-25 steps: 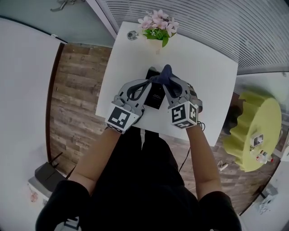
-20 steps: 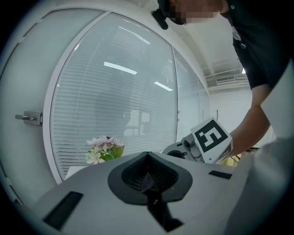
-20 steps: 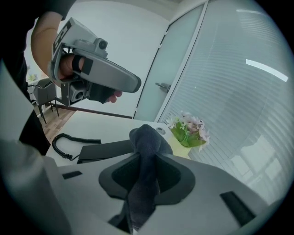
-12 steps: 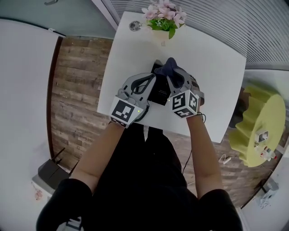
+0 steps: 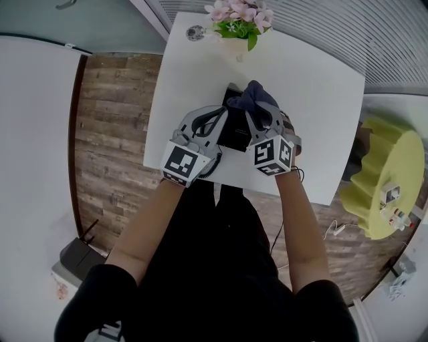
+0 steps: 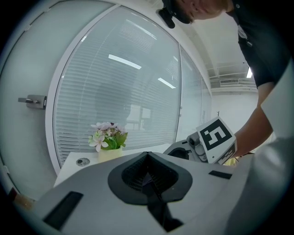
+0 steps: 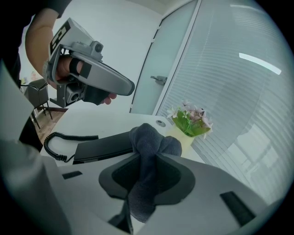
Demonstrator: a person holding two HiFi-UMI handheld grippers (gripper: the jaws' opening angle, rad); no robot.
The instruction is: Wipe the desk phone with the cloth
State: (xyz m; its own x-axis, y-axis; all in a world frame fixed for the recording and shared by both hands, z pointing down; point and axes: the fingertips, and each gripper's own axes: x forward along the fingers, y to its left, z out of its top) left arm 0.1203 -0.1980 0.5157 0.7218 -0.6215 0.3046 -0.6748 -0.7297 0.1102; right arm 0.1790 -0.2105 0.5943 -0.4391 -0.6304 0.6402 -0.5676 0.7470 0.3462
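Note:
A black desk phone [image 5: 232, 131] lies on the white table [image 5: 314, 93], its coiled cord [image 7: 57, 142] trailing toward the near edge. My right gripper [image 5: 255, 110] is shut on a dark blue cloth [image 5: 255, 95], which is bunched over the phone's far right end. In the right gripper view the cloth [image 7: 148, 147] bulges out of the jaws just above the phone [image 7: 106, 143]. My left gripper [image 5: 221, 115] hovers over the phone's left side. Its jaws meet in the left gripper view, which points up at the window, and nothing shows between them.
A pot of pink flowers [image 5: 238, 16] and a small round metal thing [image 5: 195, 32] stand at the table's far edge. A yellow round seat [image 5: 383, 179] stands right of the table. Wooden floor [image 5: 107, 133] lies to the left.
Both grippers have edged a little farther across the table with the cloth still over the phone's far end. The head camera has shifted slightly.

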